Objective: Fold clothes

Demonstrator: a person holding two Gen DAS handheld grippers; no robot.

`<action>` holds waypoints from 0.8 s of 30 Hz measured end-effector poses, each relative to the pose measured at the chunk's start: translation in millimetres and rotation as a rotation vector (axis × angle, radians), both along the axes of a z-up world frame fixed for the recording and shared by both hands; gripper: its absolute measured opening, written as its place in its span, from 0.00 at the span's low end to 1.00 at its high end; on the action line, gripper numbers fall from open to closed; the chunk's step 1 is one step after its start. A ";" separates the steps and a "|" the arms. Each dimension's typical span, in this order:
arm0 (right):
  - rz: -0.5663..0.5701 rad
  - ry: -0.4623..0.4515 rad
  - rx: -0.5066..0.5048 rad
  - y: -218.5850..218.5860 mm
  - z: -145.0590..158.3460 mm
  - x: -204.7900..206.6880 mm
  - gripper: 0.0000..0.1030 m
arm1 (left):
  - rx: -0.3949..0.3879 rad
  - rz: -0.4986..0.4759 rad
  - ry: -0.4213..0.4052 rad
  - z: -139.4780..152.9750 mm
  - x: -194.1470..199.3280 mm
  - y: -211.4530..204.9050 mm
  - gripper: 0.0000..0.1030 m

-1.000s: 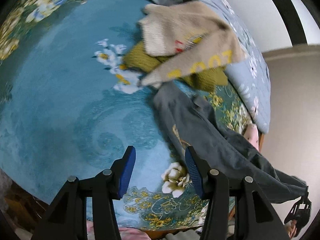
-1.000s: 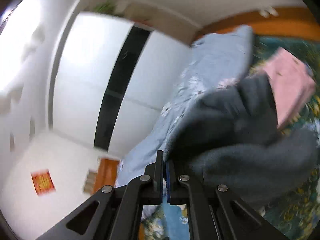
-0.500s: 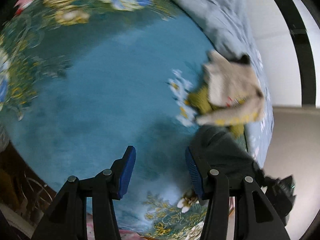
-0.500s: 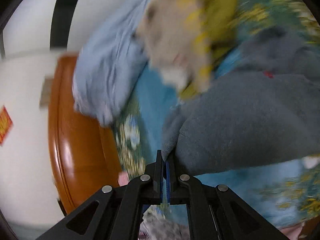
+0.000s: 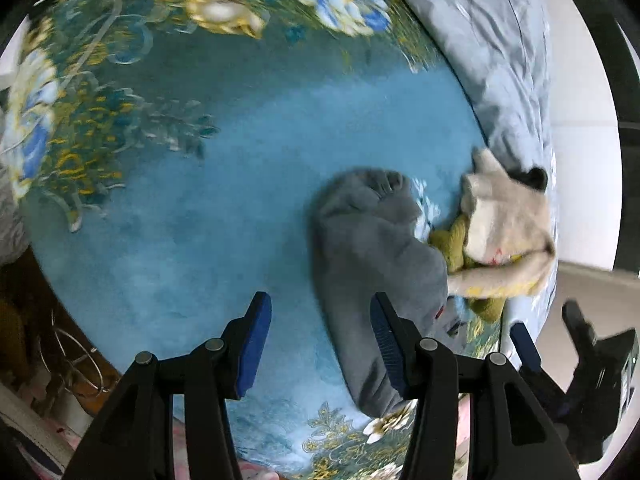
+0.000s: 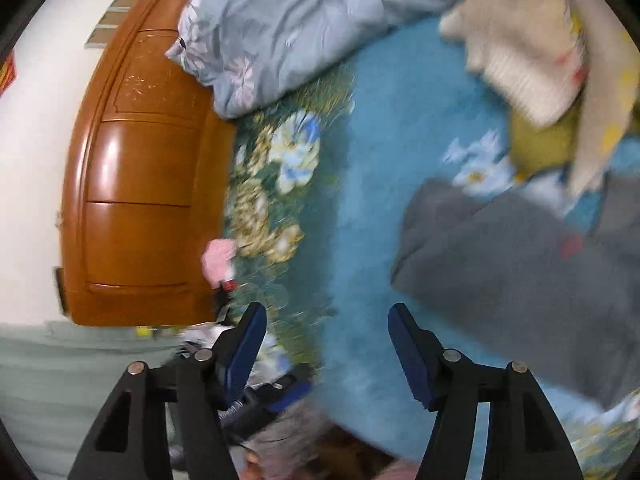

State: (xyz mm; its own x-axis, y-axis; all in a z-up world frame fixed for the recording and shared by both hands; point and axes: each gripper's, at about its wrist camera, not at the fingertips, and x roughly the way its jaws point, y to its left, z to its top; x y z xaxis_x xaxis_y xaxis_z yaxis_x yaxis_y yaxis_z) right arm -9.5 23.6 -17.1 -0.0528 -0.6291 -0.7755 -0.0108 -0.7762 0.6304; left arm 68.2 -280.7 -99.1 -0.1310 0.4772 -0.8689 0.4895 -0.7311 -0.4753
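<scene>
A grey garment [image 5: 372,264] lies bunched on the blue floral bedspread [image 5: 224,200]; in the right wrist view the garment [image 6: 520,280] is to the right. My left gripper [image 5: 320,344] is open and empty, just above the spread, its right finger over the garment's near edge. My right gripper [image 6: 326,352] is open and empty, left of the garment; the right gripper also shows at the left wrist view's lower right [image 5: 560,340]. A beige sweater [image 5: 504,224] lies on an olive garment [image 5: 456,244] beyond the grey one.
A light blue floral duvet [image 5: 488,40] is heaped along the far side of the bed. A brown wooden headboard [image 6: 132,200] stands at the left in the right wrist view. A pink cloth [image 6: 218,260] lies at the bed's edge by it.
My right gripper has opened and let go of the grey garment, which now lies on the bedspread. Both cameras have swung across the bed.
</scene>
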 end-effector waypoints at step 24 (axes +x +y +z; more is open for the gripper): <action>-0.771 -0.296 0.267 312.7 -34.1 176.6 0.65 | -0.200 -0.359 -0.314 -106.1 -146.4 251.3 0.12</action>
